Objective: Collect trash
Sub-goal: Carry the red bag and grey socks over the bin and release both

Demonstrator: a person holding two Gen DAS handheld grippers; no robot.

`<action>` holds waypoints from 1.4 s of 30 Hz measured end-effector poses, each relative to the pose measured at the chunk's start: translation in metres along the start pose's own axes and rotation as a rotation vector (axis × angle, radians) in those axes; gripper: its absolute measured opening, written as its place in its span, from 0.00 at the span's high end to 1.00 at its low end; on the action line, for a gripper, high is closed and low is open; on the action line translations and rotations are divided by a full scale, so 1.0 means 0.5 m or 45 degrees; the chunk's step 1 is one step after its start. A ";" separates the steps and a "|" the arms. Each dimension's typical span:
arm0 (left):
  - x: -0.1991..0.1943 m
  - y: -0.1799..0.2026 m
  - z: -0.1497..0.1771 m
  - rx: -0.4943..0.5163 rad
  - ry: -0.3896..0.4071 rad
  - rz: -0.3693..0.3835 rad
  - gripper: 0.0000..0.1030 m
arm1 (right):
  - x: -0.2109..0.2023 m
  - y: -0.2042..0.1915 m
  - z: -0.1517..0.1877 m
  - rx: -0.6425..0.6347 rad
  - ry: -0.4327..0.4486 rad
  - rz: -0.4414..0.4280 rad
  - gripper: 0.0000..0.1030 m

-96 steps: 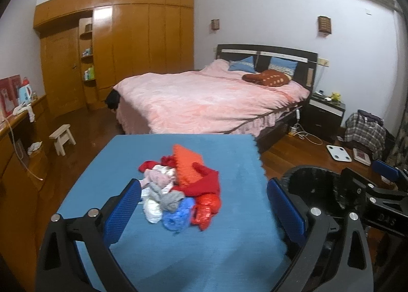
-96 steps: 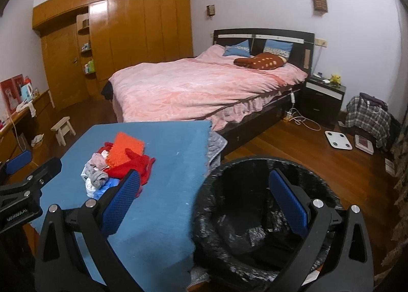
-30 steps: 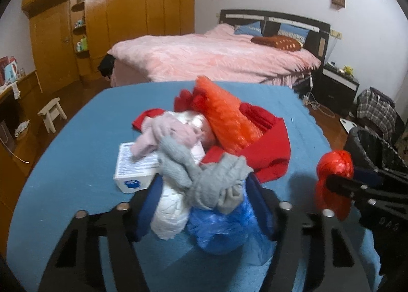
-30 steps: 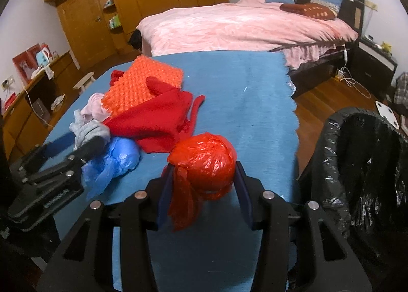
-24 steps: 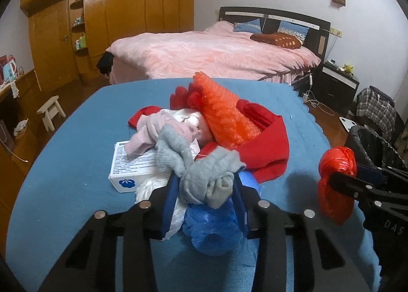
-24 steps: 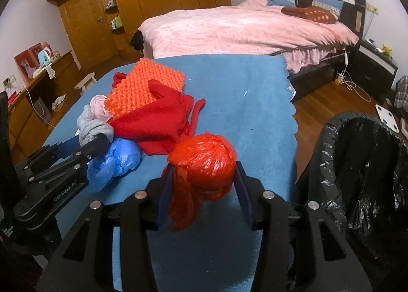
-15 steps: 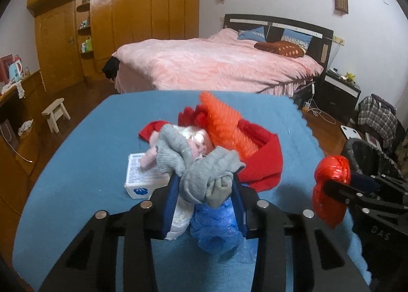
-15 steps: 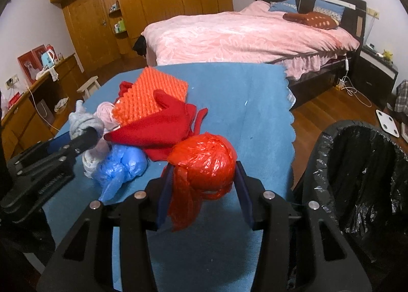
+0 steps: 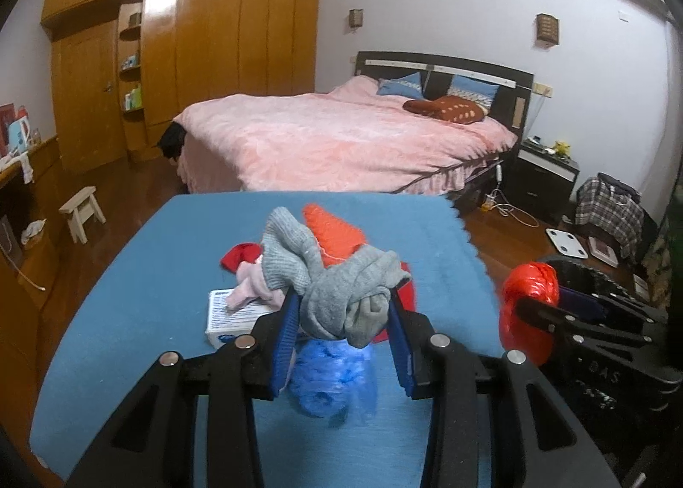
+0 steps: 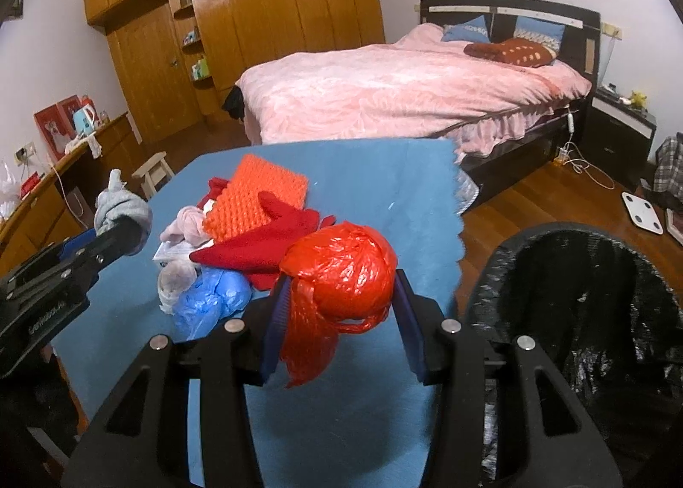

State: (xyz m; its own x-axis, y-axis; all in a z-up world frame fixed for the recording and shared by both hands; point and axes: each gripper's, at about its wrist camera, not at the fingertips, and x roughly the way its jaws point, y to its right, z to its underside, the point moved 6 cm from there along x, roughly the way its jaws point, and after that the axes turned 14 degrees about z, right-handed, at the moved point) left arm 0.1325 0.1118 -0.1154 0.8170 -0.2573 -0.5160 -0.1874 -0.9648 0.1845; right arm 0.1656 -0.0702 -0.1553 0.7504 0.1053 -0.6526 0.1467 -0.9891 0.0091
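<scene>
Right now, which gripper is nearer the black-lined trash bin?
Right. The right gripper, holding the red plastic bag, hangs beside the bin; the left gripper is across the table.

In the right wrist view a table (image 10: 384, 198) fills the centre, a pile of cloths (image 10: 256, 223) on its left half. A lined bin (image 10: 589, 309) stands at lower right, beside the table. A bed (image 10: 405, 95) lies behind, wardrobes (image 10: 256, 18) at upper left.

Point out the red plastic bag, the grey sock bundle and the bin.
red plastic bag (image 10: 341, 270), right wrist view, its rounded front.
grey sock bundle (image 9: 341, 296), left wrist view, the knotted middle.
bin (image 10: 597, 300), right wrist view, black liner inside the far wall.
</scene>
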 end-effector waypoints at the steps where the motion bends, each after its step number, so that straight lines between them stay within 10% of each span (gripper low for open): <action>1: 0.001 0.012 -0.003 0.008 0.001 0.015 0.62 | -0.004 0.006 -0.001 0.006 0.004 0.005 0.56; 42: 0.230 0.576 -0.011 0.329 -0.202 0.555 0.62 | -0.118 0.554 0.148 0.415 0.001 0.532 0.56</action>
State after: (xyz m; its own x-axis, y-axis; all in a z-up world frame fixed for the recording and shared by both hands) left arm 0.1756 -0.1955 -0.1168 0.5445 -0.6234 -0.5611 -0.6359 -0.7431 0.2085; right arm 0.1143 -0.3580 -0.1700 0.7025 -0.3051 -0.6429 -0.3728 -0.9273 0.0326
